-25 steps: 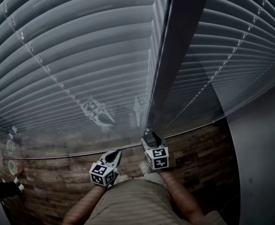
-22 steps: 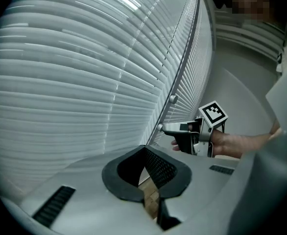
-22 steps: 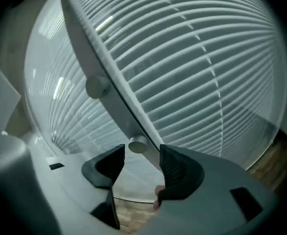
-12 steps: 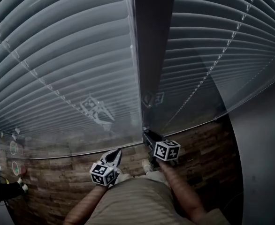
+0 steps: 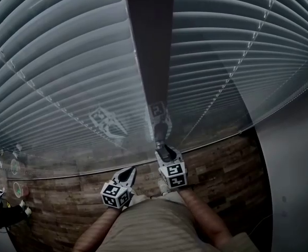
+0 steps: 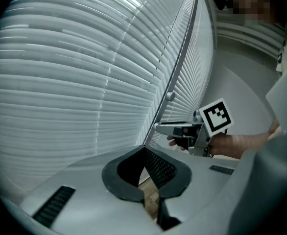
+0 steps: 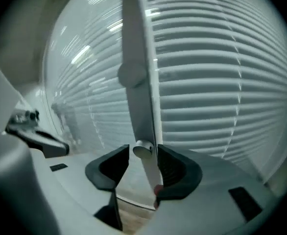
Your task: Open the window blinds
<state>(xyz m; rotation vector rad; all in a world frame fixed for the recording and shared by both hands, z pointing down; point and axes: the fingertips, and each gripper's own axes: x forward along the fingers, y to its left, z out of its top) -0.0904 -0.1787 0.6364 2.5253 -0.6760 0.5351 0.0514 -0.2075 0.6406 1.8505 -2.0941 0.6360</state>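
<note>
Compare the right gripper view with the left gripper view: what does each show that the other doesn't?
Right gripper view only: the white wand between the right gripper's opening jaws, against one pad, a gap on the other side. Left gripper view only: the left gripper's own jaws, together and empty, and the marker cube and hand of the other. Both: closed blinds.

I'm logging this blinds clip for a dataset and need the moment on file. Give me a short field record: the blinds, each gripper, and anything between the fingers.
blinds: slats tilted shut, on both sides of a dark upright frame bar
right gripper: up at the frame bar, fingers opening, white rod between them, close against one finger
left gripper: lower, short of the blinds, fingers together, nothing between them
task state: blinds not yet open
</note>
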